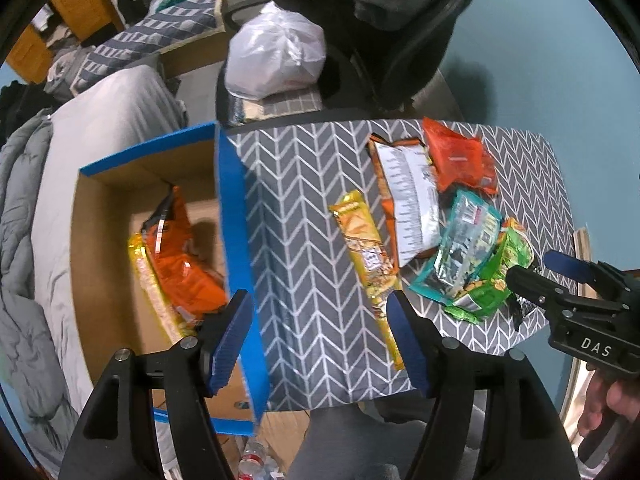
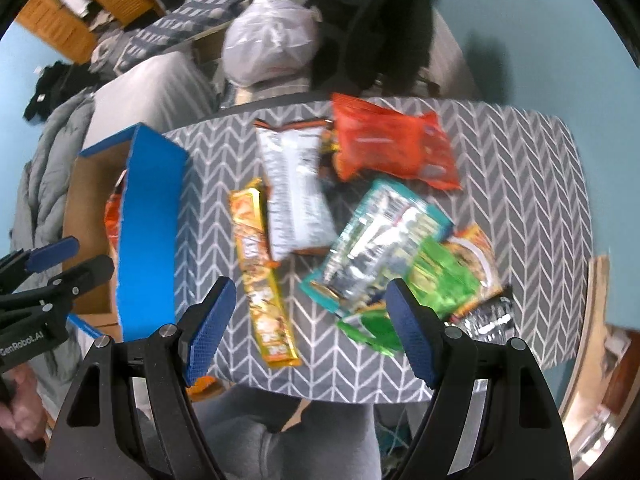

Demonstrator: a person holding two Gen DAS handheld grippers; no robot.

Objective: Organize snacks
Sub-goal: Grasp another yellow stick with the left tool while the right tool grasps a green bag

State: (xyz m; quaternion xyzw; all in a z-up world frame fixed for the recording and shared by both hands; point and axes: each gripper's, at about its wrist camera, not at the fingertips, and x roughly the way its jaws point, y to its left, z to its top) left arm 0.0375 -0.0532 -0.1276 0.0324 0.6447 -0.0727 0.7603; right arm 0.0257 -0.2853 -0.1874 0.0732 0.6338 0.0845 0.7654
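Both the left gripper (image 1: pixel 320 344) and the right gripper (image 2: pixel 308 328) hang released and empty over the grey chevron-patterned tablecloth (image 1: pixel 304 184), with the upright blue wall of the open blue-edged cardboard box (image 1: pixel 236 216) standing between the loose snacks and the box's inside. Two packets lie in the box, a crinkled orange bag (image 1: pixel 180 256) over a long yellow pack (image 1: pixel 154 292). Six remain on the cloth: a long yellow-orange wrapper (image 2: pixel 262 280), a white-backed bag (image 2: pixel 296 188), a red-orange packet (image 2: pixel 392 148), a teal-edged silver pouch (image 2: pixel 376 244), a bright green packet (image 2: pixel 436 276) and an orange-and-black packet (image 2: pixel 480 268) under it.
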